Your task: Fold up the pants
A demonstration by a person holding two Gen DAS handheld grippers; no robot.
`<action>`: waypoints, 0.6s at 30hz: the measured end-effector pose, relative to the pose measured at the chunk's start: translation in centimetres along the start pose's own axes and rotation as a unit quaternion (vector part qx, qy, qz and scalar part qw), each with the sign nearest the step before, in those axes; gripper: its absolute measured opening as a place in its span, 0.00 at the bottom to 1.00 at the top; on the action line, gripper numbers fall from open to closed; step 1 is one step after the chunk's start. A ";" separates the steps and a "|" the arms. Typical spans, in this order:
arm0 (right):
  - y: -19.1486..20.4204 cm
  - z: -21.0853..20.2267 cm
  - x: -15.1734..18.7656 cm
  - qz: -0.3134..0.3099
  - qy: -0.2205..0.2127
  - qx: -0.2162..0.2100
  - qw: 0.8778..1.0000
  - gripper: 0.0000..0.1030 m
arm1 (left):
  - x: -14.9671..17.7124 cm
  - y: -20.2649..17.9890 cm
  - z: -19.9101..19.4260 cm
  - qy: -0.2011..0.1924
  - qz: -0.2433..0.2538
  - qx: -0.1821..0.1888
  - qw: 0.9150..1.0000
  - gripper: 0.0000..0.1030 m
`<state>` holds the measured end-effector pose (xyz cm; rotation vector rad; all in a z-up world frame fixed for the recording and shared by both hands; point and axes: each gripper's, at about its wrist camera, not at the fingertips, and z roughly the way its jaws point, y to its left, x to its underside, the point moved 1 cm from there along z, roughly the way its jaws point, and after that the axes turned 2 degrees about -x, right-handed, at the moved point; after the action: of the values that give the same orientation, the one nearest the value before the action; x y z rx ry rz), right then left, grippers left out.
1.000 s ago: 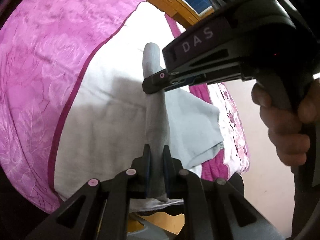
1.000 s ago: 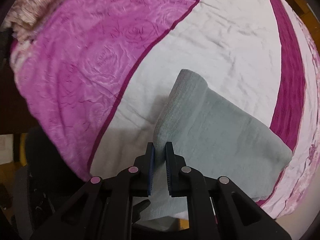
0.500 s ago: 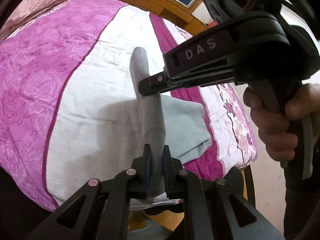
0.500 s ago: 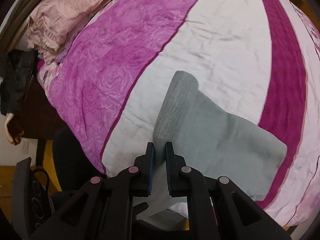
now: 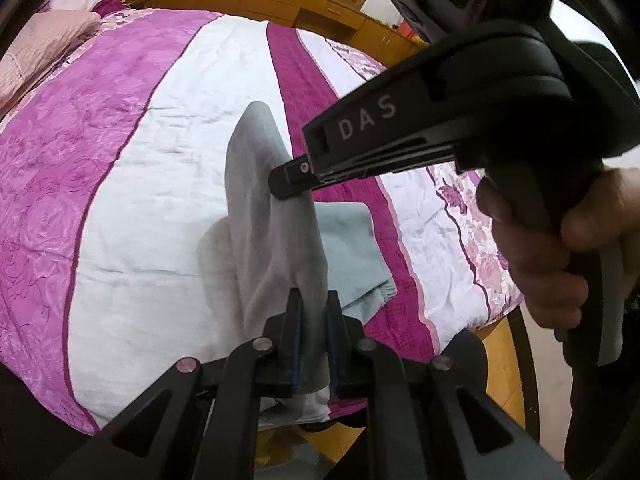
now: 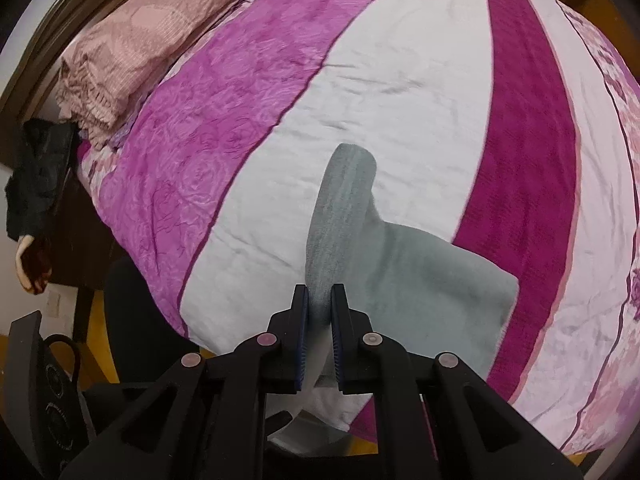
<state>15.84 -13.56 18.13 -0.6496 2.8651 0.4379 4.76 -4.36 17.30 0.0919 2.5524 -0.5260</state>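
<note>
Left wrist view: my left hand-held gripper (image 5: 314, 336) is clamped on one end of a raised edge of the grey pants (image 5: 268, 216); the right hand-held gripper (image 5: 282, 184), gripped by a hand (image 5: 560, 256), pinches the same edge further along. The rest of the pants lies on the white stripe of the bed (image 5: 168, 184), near its corner. Right wrist view: my right hand-held gripper (image 6: 319, 324) is closed on the thick edge of the pants (image 6: 400, 280), which rises as a ridge ahead of the pads while the remaining cloth trails flat towards the bed's (image 6: 400, 80) edge. I judge the fabric soft, light and limp; it sags between holds, so gripping the doubled edge near both ends suits it best.
</note>
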 end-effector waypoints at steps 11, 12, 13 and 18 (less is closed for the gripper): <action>-6.1 -1.6 1.8 0.034 -0.013 0.002 0.999 0.03 | -0.8 -4.8 2.6 0.017 0.034 0.007 0.999 0.10; -6.7 -1.7 1.9 0.038 -0.014 0.001 0.999 0.03 | -0.9 -5.4 2.9 0.018 0.039 0.007 0.999 0.10; -7.2 -1.7 2.0 0.041 -0.015 0.000 0.999 0.03 | -1.0 -5.8 3.3 0.019 0.042 0.008 0.999 0.10; -10.7 -1.4 2.8 0.063 -0.019 -0.010 0.998 0.03 | -1.3 -7.9 5.3 0.027 0.061 0.002 0.998 0.10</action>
<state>17.96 -24.32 16.14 -0.4598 2.8801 0.4913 7.12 -13.61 16.52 0.2653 2.5776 -0.4885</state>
